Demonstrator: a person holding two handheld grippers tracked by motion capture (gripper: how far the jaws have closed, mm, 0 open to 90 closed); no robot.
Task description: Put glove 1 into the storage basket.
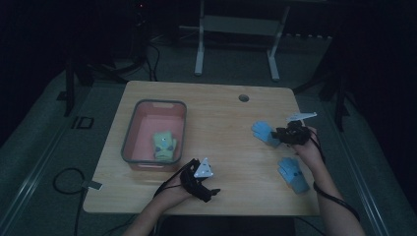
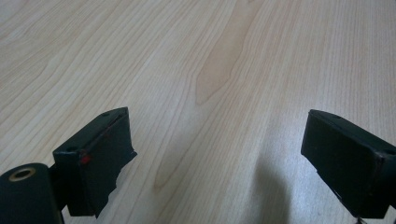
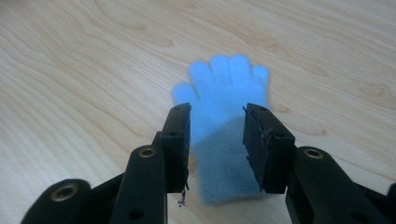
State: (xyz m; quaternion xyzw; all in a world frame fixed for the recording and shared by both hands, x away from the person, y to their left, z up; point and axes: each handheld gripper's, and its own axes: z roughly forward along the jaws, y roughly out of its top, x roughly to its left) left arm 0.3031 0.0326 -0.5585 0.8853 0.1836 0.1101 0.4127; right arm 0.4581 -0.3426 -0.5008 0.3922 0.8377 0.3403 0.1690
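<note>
A light blue glove lies flat on the wooden table, fingers pointing away in the right gripper view. My right gripper hovers over its cuff, open, one jaw on each side of the glove. A second blue glove lies nearer the front edge, by the right forearm. My left gripper sits near the front edge with its jaws wide open over bare wood. A green glove lies in a pink bin at the left.
A round cable hole sits at the table's far edge. White frame legs stand on the floor beyond the table. A black cable loops on the floor at the left.
</note>
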